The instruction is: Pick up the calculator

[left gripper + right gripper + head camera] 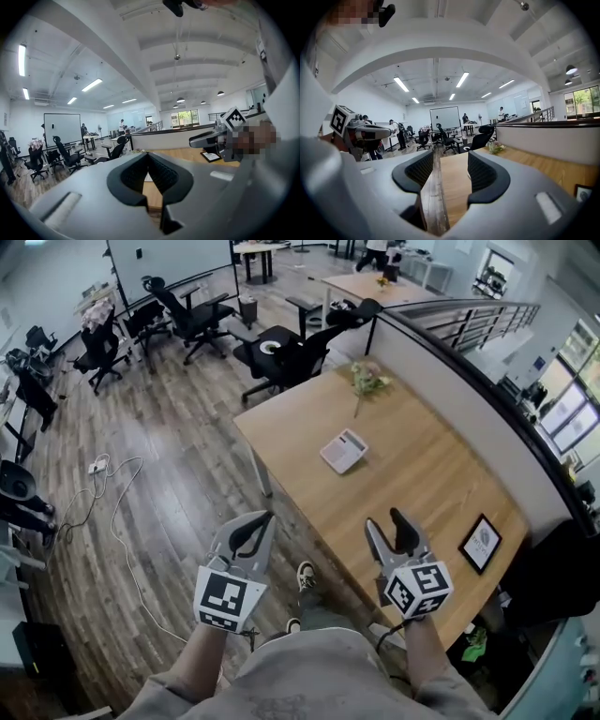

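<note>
The calculator [344, 450] lies flat near the middle of the table [422, 493], well apart from every edge, with bare wood all round it. Open floor [178, 474] runs along the table's left edge, and a partition wall [469, 399] borders its right side. The left claw [262, 517] is held over the floor with its tips pressed together on nothing. The right claw [386, 519] is held level over the table's near left edge, spread and empty. Both are well short of the calculator.

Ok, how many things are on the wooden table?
3: the calculator near the middle, a small bunch of flowers at the far end, a framed picture by the right edge. The right hand-held gripper may hide more.
</note>
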The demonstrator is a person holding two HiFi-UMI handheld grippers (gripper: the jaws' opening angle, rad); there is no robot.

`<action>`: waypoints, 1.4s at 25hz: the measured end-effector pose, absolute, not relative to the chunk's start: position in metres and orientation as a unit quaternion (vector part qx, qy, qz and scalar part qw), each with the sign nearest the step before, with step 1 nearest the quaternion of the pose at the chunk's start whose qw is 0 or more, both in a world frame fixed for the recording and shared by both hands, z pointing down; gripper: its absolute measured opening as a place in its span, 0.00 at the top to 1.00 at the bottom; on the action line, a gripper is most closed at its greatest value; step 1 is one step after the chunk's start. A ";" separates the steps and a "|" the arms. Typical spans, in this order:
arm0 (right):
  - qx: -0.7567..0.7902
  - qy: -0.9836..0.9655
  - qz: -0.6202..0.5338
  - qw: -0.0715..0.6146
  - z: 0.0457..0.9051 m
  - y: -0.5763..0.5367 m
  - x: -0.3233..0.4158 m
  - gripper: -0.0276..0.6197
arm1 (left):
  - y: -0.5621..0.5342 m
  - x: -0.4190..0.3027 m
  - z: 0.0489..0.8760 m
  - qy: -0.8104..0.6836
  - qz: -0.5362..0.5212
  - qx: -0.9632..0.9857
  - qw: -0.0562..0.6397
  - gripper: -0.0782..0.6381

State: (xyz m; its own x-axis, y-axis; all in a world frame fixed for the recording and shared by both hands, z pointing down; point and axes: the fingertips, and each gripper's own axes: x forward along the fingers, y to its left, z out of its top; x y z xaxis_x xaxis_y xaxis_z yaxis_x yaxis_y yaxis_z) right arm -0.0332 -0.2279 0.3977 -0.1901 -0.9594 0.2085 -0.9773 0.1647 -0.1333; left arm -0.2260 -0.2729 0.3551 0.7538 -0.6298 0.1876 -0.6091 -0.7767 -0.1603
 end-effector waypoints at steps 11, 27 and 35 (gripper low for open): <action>0.653 -0.740 0.161 0.008 0.438 -0.338 0.028 0.63 | -0.399 -0.154 0.391 0.284 -0.149 -0.946 0.035 0.89; 0.627 -0.718 0.301 -0.007 0.542 -0.485 0.117 0.63 | -0.531 -0.067 0.463 0.250 -0.239 -0.938 -0.009 0.89; 0.610 -0.714 0.343 0.014 0.591 -0.527 0.138 0.63 | -0.556 -0.035 0.507 0.209 -0.280 -0.937 -0.019 0.89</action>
